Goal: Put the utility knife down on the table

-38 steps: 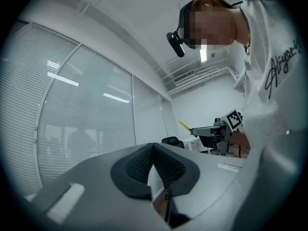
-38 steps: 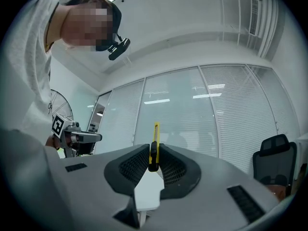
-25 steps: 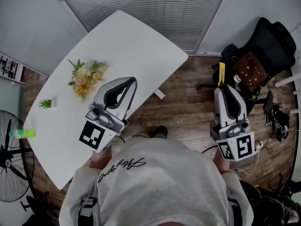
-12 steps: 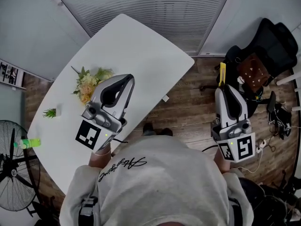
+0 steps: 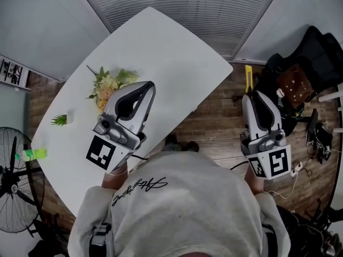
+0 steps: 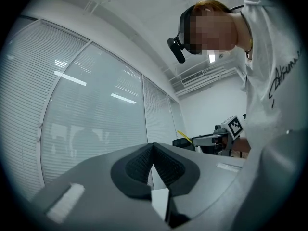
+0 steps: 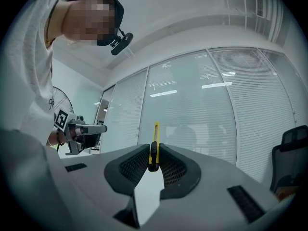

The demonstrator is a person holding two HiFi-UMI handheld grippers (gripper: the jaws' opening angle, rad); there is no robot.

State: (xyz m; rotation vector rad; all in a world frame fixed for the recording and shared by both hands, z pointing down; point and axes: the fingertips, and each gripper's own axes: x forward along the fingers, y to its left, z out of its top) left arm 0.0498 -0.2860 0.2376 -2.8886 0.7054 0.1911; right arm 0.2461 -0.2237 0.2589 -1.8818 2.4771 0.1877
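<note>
One second on, the right gripper (image 5: 250,93) is nearer the white table (image 5: 161,42); it stays clamped on the yellow utility knife (image 5: 248,73) (over the floor (image 5: 214,123), so not yet set down); the left gripper (image 5: 148,85) is closed, empty.

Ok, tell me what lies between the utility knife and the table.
Only a strip of bare wooden floor, in the head view; the right gripper holds the utility knife beside the table.

Utility knife (image 7: 155,133) in right tool (image 7: 153,150)
</note>
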